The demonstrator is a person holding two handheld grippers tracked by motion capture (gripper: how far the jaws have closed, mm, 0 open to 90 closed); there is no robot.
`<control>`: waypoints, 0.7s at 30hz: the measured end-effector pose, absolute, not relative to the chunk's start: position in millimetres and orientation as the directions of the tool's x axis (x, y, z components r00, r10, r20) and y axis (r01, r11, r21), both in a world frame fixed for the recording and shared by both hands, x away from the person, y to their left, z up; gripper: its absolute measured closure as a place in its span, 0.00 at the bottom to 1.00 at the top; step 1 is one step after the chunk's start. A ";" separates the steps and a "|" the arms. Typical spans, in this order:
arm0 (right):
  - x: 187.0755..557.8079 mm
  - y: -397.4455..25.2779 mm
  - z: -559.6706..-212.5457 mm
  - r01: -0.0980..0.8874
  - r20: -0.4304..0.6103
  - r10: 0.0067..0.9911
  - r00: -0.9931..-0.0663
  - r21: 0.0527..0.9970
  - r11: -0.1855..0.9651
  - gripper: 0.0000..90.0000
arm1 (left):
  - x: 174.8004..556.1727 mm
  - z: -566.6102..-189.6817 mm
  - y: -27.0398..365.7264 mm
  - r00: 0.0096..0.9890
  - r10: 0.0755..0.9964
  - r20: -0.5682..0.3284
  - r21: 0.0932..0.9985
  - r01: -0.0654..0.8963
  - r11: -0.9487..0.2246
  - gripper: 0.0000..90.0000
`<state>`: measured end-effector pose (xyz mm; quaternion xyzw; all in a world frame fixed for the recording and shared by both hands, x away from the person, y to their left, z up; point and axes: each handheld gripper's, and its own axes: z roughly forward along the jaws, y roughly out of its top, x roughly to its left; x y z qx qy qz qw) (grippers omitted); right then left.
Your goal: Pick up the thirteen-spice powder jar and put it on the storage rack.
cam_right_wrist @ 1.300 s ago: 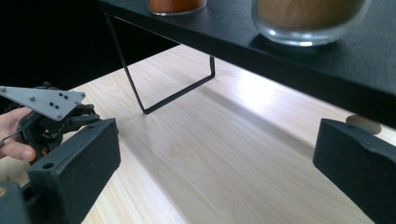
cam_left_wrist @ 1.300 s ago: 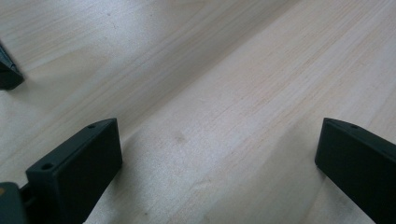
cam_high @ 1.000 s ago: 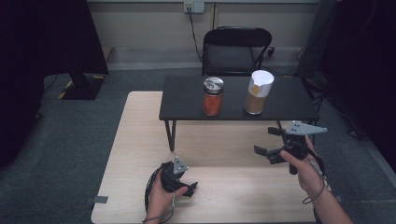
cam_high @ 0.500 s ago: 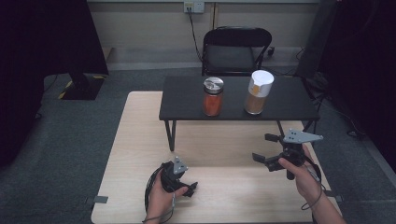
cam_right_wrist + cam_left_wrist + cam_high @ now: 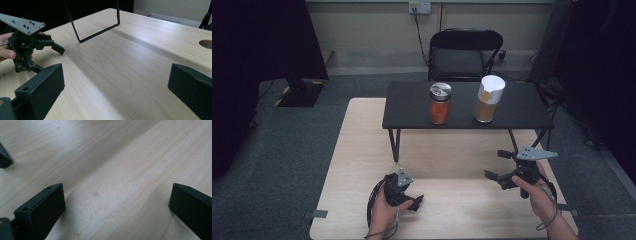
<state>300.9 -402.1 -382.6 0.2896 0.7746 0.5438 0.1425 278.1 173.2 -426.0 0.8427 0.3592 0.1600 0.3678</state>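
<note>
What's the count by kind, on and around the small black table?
Jars: 2, red-filled jar and white-lidded jar, both upright on the small black table
Grippers: 2, left gripper, right gripper
Chairs: 1, black chair
Total: 5

No text, label, brand or number can be read on anything here.

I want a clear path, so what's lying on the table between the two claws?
Nothing. In the high view, only bare wooden table separates the left claw from the right claw. The right gripper view shows the same bare stretch.
</note>
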 end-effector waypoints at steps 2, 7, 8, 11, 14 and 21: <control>299.8 -402.0 -384.4 0.297 0.093 0.609 -0.788 0.924 0.243 0.00 | 278.1 -426.0 173.2 0.691 0.723 0.005 0.735 0.488 -0.471 0.00; 298.1 -404.4 -392.1 0.303 0.099 0.607 -0.788 0.921 0.244 0.00 | 278.1 -426.0 173.2 0.691 0.723 0.005 0.735 0.488 -0.471 0.00; 297.8 -405.1 -394.0 0.308 0.102 0.608 -0.787 0.920 0.244 0.00 | 278.1 -426.0 173.2 0.691 0.723 0.005 0.735 0.488 -0.471 0.00; 297.0 -406.6 -397.6 0.316 0.108 0.613 -0.783 0.917 0.243 0.00 | 278.1 -426.0 173.2 0.691 0.723 0.006 0.735 0.488 -0.471 0.00; 296.1 -408.1 -401.0 0.323 0.113 0.618 -0.778 0.915 0.240 0.00 | 278.2 -426.0 173.2 0.691 0.723 0.006 0.735 0.487 -0.472 0.00; 294.8 -410.5 -407.1 0.340 0.120 0.625 -0.771 0.908 0.246 0.00 | 278.1 -426.0 173.2 0.691 0.723 0.005 0.735 0.488 -0.471 0.00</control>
